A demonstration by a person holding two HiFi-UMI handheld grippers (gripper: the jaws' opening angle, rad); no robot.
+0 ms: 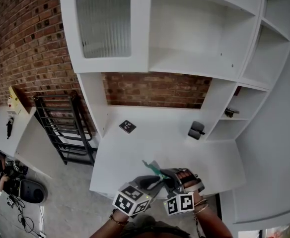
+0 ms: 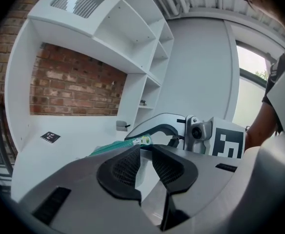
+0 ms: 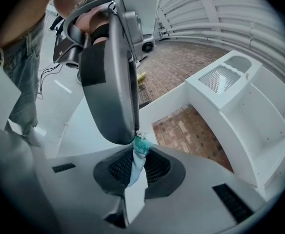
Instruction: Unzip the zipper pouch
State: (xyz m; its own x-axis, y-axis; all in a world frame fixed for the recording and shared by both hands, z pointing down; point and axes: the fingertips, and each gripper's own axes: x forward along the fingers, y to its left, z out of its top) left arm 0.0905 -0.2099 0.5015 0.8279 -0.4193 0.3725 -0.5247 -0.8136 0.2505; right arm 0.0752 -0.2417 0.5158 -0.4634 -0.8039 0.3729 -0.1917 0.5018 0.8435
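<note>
I hold a zipper pouch [image 1: 153,168] with a teal zipper above the front edge of the white desk [image 1: 135,152]. My left gripper [image 1: 158,177] is shut on the pouch's pale fabric beside the zipper's white slider [image 2: 141,141]. In the left gripper view the fabric runs between the pads of that left gripper [image 2: 145,152]. My right gripper [image 1: 167,174] is shut on the pouch's other end. In the right gripper view the pale fabric and the teal zipper end [image 3: 141,146] sit between the pads of the right gripper [image 3: 138,162]. The two grippers' tips almost touch.
A white shelf unit [image 1: 199,38] rises behind the desk against a brick wall [image 1: 155,89]. On the desk lie a square marker tag [image 1: 127,126] and a black object [image 1: 196,130]. A black rack [image 1: 60,128] stands to the left on the floor.
</note>
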